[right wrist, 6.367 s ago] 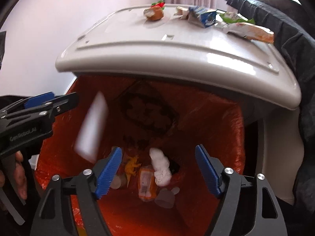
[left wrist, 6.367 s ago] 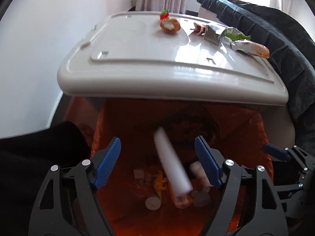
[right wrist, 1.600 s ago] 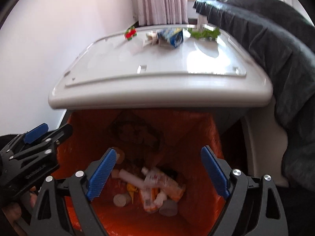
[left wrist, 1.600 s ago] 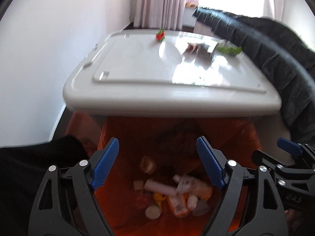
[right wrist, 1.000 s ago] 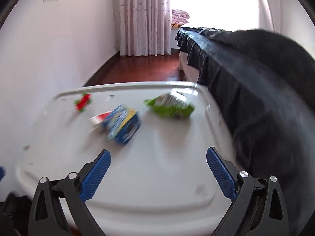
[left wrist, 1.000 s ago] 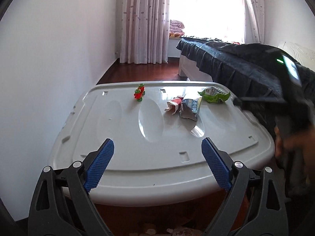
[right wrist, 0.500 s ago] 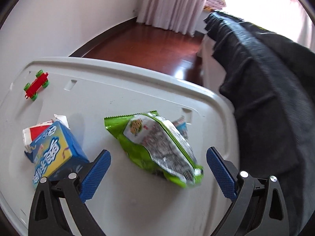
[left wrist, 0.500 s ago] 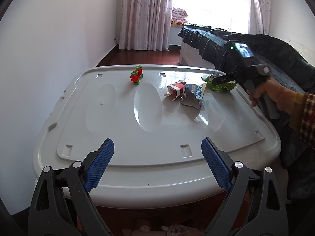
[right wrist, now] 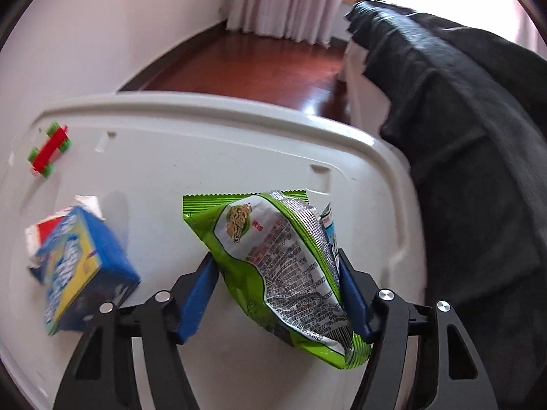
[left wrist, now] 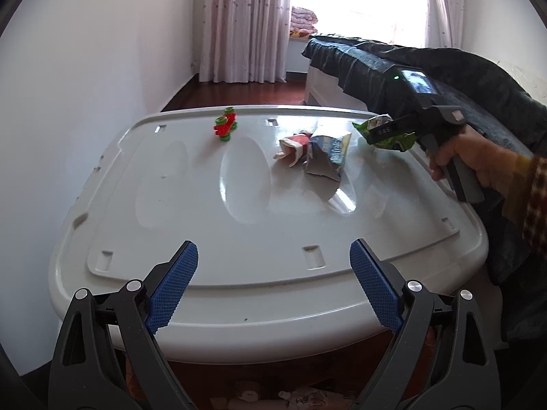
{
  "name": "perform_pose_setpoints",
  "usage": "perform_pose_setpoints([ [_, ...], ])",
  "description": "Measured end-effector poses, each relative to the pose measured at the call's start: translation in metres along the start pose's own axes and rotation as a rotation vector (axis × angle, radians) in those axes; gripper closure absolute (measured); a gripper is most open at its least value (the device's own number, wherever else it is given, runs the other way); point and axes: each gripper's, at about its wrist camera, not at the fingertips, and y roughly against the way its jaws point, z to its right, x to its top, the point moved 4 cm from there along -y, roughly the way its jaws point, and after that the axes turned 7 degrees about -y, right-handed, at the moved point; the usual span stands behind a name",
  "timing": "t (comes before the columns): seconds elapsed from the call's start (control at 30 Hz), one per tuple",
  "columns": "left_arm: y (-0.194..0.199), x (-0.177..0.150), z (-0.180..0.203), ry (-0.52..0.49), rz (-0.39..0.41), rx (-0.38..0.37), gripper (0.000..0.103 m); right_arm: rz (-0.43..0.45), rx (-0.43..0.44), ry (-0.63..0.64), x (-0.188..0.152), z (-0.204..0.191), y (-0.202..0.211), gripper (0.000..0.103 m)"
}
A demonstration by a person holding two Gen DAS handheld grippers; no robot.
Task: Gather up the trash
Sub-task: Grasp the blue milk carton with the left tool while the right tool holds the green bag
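Grey-white plastic formed the big bin lid [left wrist: 239, 225] that carried the loose trash. Seen from the right wrist, going left to right, a red and green toy block piece [right wrist: 49, 154] lay at about ten o'clock on the lid. Below it, at nine o'clock, sat a blue and yellow carton [right wrist: 85, 266] with a torn red and white wrapper [right wrist: 41, 235] tucked behind it; the white lettering on the carton's face was too blurred to read. At the centre lay the green snack bag [right wrist: 273, 259], its silver back panel covered in small black print and a barcode, with a round logo in yellow characters that could not be made out. The right gripper [right wrist: 277, 294] had this bag between its blue pads, and its jaws were closing, both pads already against the bag's sides. A dark blanket [right wrist: 461, 171] hung at three o'clock.

From the left wrist view, the left gripper [left wrist: 273, 287] hovered at six o'clock over the lid's near edge, jaws wide apart and empty. At two o'clock a hand [left wrist: 475, 160] held the other gripper's handle.
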Motion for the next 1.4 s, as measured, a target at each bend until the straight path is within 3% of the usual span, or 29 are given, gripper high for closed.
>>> perform_pose_setpoints([
  [0.07,-0.001,0.007,0.004,-0.019,0.005,-0.035,0.015,0.050,0.024,-0.017,-0.010,0.002,0.024,0.037],
  [0.23,-0.012,0.038,0.021,-0.039,0.068,-0.201,0.015,0.124,0.062,-0.020,-0.024,0.007,0.074,0.037],
  [0.37,-0.057,0.069,0.042,-0.098,0.042,-0.317,0.015,0.176,0.097,-0.054,-0.032,0.019,0.109,0.036],
  [0.47,-0.090,0.086,0.054,-0.161,0.044,-0.344,0.015,0.195,0.106,-0.079,-0.035,0.030,0.120,0.036],
  [0.67,-0.130,0.110,0.057,-0.239,0.069,-0.293,0.015,0.232,0.105,-0.114,-0.039,0.044,0.131,0.036],
  [1.0,-0.174,0.113,0.073,-0.330,0.005,-0.225,0.016,0.222,0.131,-0.114,-0.041,0.043,0.127,0.036],
  [1.1,-0.174,0.111,0.078,-0.340,0.013,-0.211,0.027,0.217,0.132,-0.112,-0.041,0.043,0.125,0.035],
  [1.2,-0.172,0.114,0.076,-0.314,0.016,-0.205,0.051,0.214,0.131,-0.108,-0.042,0.041,0.124,0.035],
  [1.4,-0.175,0.115,0.076,-0.301,0.013,-0.170,0.051,0.224,0.132,-0.103,-0.041,0.039,0.126,0.034],
])
